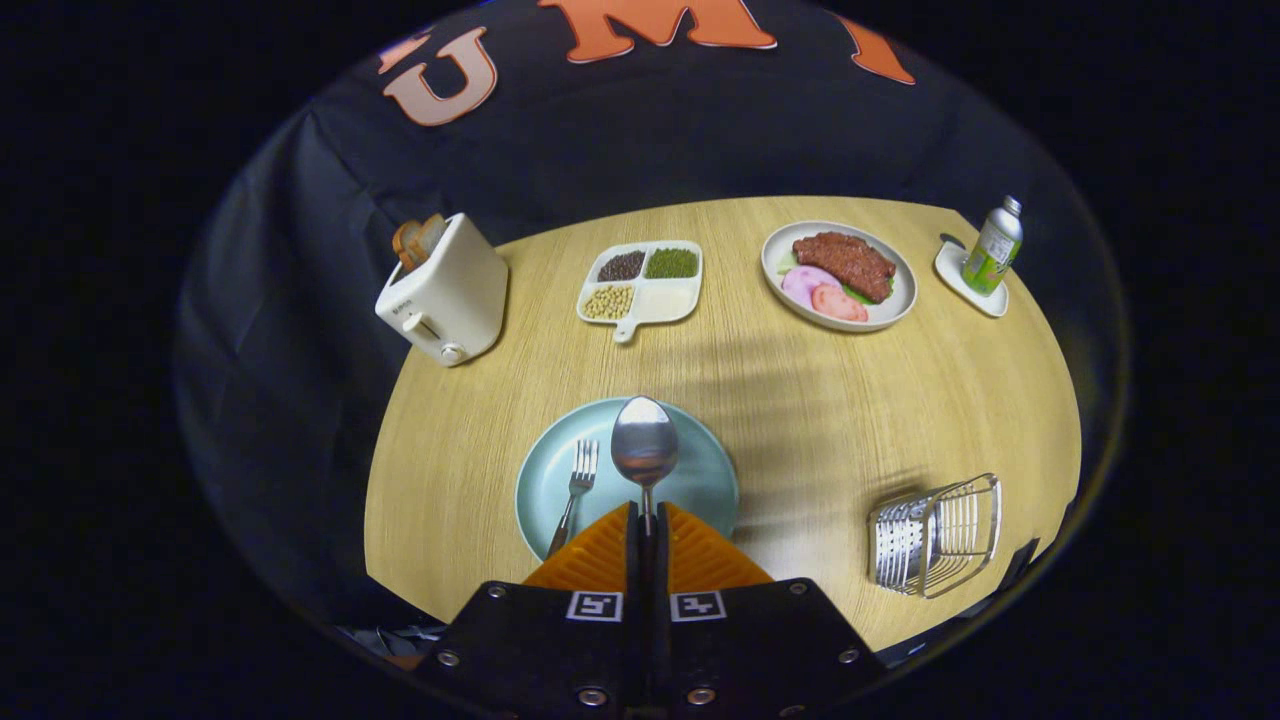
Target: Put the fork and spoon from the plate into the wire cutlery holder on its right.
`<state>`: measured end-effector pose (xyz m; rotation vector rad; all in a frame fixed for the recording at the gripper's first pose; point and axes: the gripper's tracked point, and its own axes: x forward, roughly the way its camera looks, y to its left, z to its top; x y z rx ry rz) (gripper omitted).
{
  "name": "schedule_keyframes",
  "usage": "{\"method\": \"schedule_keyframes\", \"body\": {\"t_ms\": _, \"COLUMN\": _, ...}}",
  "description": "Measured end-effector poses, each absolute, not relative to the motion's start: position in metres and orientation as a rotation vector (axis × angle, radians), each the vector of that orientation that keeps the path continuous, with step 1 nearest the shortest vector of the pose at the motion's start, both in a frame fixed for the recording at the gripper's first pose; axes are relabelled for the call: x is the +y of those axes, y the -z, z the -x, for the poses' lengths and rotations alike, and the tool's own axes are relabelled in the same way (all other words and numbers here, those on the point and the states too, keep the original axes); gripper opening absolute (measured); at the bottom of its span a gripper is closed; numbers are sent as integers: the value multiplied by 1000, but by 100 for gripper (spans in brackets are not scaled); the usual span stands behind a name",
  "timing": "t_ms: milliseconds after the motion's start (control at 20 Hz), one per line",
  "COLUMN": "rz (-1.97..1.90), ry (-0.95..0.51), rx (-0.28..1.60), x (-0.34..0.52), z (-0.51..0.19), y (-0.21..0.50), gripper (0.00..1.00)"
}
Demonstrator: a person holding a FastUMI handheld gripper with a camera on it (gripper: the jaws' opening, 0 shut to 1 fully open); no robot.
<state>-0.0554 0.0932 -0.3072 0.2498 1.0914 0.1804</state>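
Observation:
My gripper (646, 520) is shut on the handle of a metal spoon (644, 446), whose bowl sticks out ahead of the orange fingers (600, 555) and hangs over the light blue plate (700, 480). A metal fork (575, 492) lies on the plate just left of the fingers, tines pointing away from me. The wire cutlery holder (937, 535) stands on the wooden table to the right of the plate, near the table's front edge. The spoon's handle is mostly hidden between the fingers.
At the back of the round table (800, 400) stand a white toaster (447, 292) with bread, a divided dish (642, 280) of beans, a plate of meat (838, 273) and a bottle (993, 247) on a small white tray.

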Motion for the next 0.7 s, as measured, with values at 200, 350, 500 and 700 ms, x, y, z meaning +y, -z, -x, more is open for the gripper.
{"method": "schedule_keyframes", "body": {"t_ms": 200, "rz": -276, "ry": -124, "rx": 1027, "x": 54, "z": 56, "y": 280, "gripper": 3}}
{"method": "schedule_keyframes", "body": {"t_ms": 350, "rz": -284, "ry": -54, "rx": 1012, "x": 14, "z": 67, "y": 271, "gripper": 3}}
{"method": "schedule_keyframes", "body": {"t_ms": 500, "rz": -270, "ry": 28, "rx": 1018, "x": -33, "z": 84, "y": 271, "gripper": 3}}
{"method": "schedule_keyframes", "body": {"t_ms": 700, "rz": -254, "ry": 90, "rx": 1050, "x": -71, "z": 106, "y": 283, "gripper": 3}}
